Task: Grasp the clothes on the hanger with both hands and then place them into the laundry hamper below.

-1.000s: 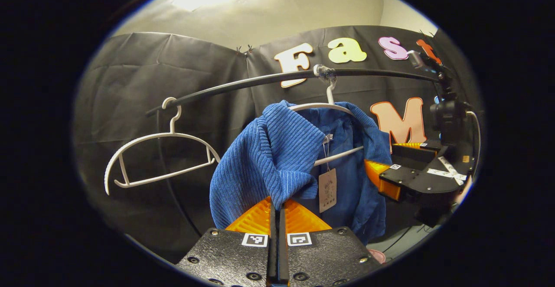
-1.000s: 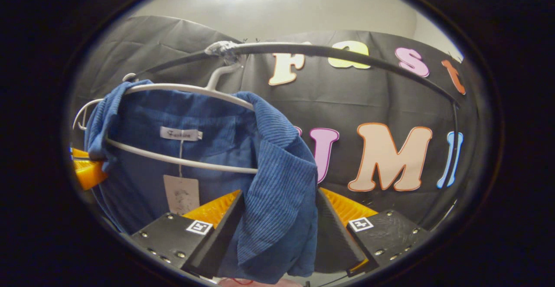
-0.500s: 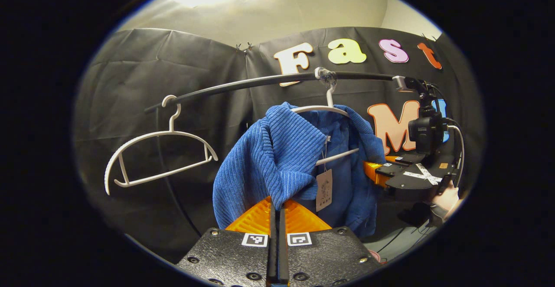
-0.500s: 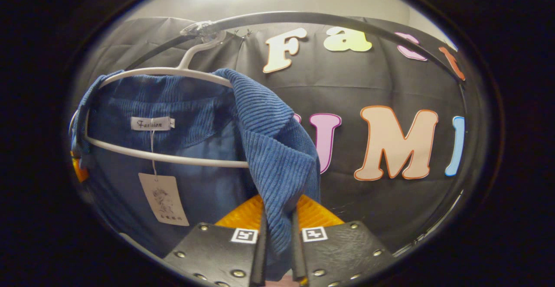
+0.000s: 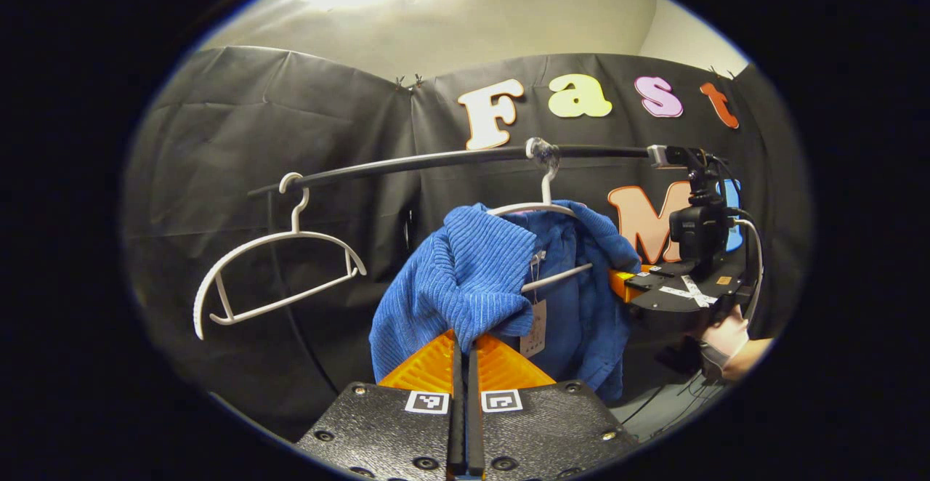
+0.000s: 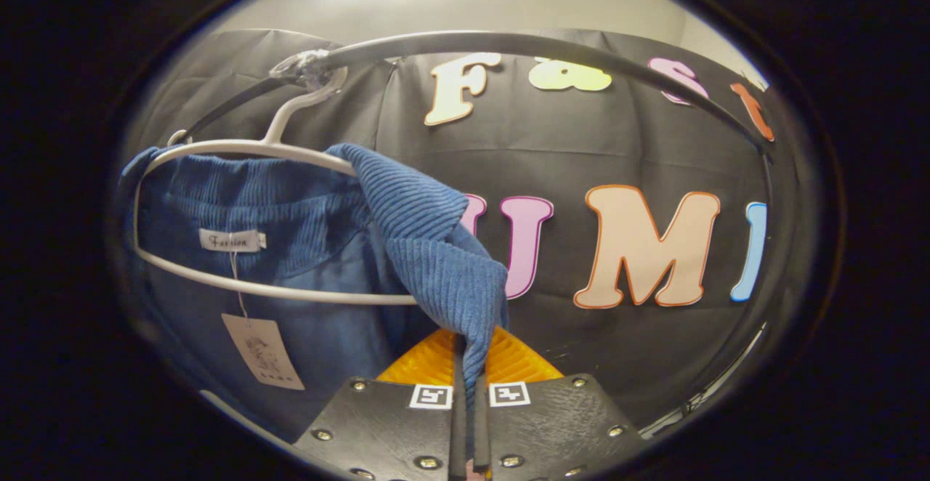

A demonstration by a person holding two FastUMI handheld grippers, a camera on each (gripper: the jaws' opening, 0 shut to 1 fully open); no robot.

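A blue ribbed garment (image 5: 472,277) hangs on a white hanger (image 5: 541,208) from the black rail (image 5: 436,161). My left gripper (image 5: 463,339) is shut on a fold of the garment's near shoulder. Farther right in the left gripper view, my right gripper (image 5: 617,285) holds the garment's other side, with a hand (image 5: 719,339) behind it. In the right gripper view, my right gripper (image 6: 468,350) is shut on a pulled-out fold of the blue garment (image 6: 436,263). The white hanger (image 6: 240,150) still carries the collar, and a paper tag (image 6: 261,350) dangles from the label.
An empty white hanger (image 5: 276,263) hangs on the rail to the left of the garment. The black cloth wall stands close behind the rail. A strip of grey floor (image 5: 668,408) with a cable shows at the lower right of the left gripper view.
My right gripper has gone from open around the garment's fold to shut on it and has drawn the fold out. The left gripper stayed shut and pulled back a little.
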